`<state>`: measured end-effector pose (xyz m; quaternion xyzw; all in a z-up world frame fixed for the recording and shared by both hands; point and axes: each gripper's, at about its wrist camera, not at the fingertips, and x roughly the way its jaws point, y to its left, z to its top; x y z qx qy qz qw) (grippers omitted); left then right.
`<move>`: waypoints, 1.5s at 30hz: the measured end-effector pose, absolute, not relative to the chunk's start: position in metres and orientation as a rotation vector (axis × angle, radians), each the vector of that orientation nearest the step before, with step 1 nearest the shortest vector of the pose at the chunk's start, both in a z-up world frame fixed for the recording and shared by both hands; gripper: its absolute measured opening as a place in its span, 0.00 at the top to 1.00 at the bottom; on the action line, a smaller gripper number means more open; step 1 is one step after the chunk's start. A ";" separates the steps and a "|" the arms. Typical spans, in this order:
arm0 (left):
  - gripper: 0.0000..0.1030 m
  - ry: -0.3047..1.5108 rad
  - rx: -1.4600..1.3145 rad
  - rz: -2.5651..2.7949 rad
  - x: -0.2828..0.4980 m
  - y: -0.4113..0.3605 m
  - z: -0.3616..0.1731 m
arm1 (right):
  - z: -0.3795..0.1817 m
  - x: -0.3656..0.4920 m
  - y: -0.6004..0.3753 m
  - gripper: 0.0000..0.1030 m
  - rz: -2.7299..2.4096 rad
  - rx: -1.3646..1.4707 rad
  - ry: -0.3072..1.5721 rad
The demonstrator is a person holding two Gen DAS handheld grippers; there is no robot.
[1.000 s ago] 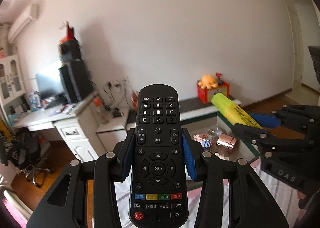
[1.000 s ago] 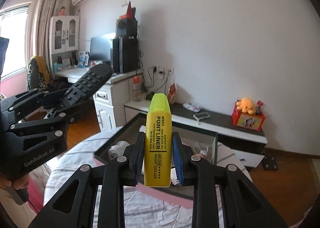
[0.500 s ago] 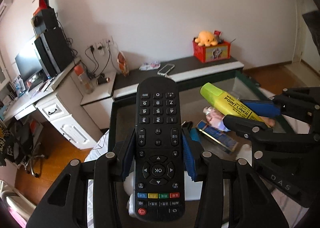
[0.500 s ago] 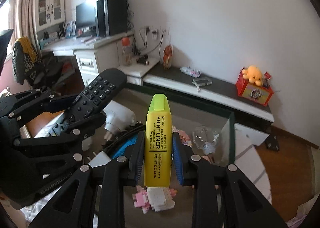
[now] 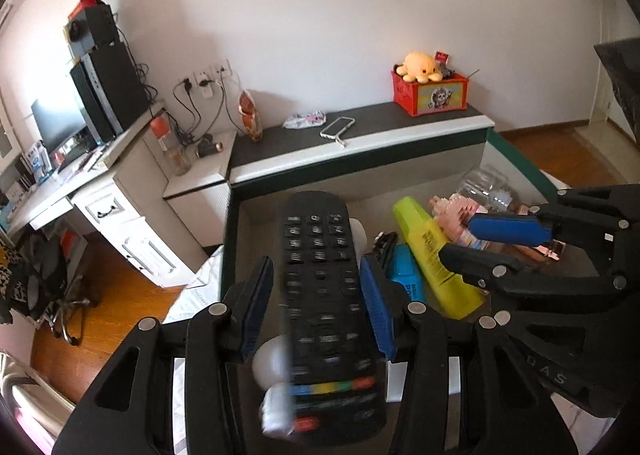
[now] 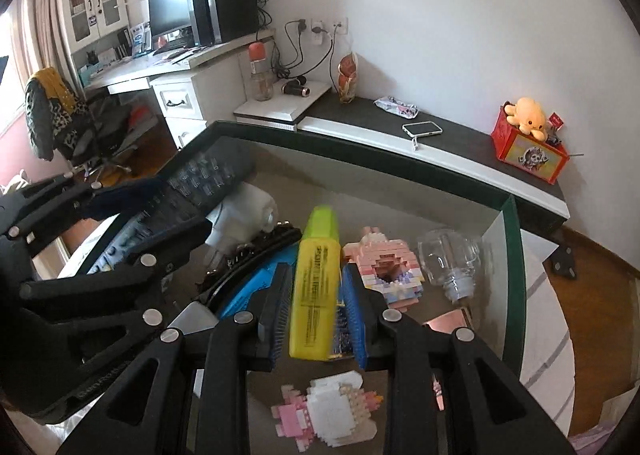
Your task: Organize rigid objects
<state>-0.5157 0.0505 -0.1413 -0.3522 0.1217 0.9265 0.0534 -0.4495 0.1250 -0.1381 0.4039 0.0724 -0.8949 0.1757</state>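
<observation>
Opening: left gripper (image 5: 316,295) around blurred remote (image 5: 324,295), right gripper (image 6: 318,307) around yellow highlighter (image 6: 316,287), pads parted from both.

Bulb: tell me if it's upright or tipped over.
Tipped. The clear bulb lies on its side in the box, screw base pointing toward the camera, beside the pink block figure.

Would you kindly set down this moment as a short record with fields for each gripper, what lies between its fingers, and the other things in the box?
left gripper: jaws opening, black remote control between them, blurred
right gripper: jaws opening, yellow highlighter between them
container: dark green box
also in box: blue highlighter, glass bulb, pink brick figure, white plug adapter
</observation>
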 end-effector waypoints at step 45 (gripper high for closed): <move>0.00 0.124 -0.409 3.069 -0.158 -0.009 -0.010 | -0.006 -0.120 0.121 0.00 -2.835 0.426 0.110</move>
